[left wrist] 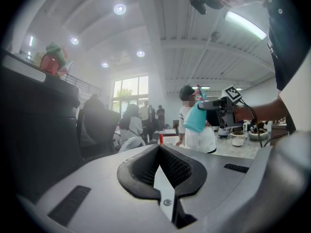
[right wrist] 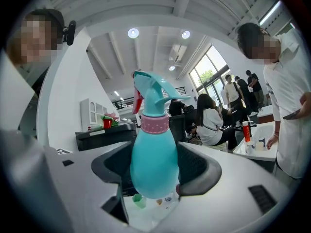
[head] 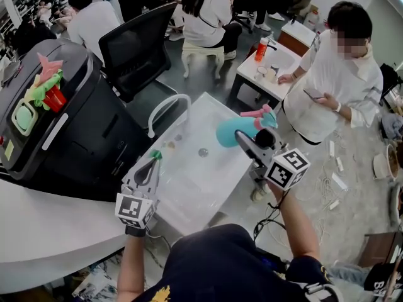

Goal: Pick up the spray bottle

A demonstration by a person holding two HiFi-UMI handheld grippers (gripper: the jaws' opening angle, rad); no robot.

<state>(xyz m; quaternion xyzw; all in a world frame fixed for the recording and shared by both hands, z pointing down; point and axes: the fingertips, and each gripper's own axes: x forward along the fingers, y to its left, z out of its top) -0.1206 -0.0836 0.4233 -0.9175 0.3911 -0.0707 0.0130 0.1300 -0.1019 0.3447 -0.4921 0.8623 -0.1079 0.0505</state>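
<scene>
- Above the white tabletop (head: pixel 201 175), the spray bottle (right wrist: pixel 153 154) sits lifted, its belly clamped in my right claw (head: pixel 245 137).
- With such smooth, tapering sides, I judge that a loosened squeeze or a jolt could let it slide out.
- My left claw (left wrist: pixel 159 149) waits alongside, closed and empty.

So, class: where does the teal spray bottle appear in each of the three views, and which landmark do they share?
Head view: spray bottle right of centre, above the white sink, in the right gripper's tongs.
Left gripper view: right of centre, small, at mid-height.
Right gripper view: dead centre, upright between the tongs.
Shared landmark: the red bottle on the white side table.
</scene>
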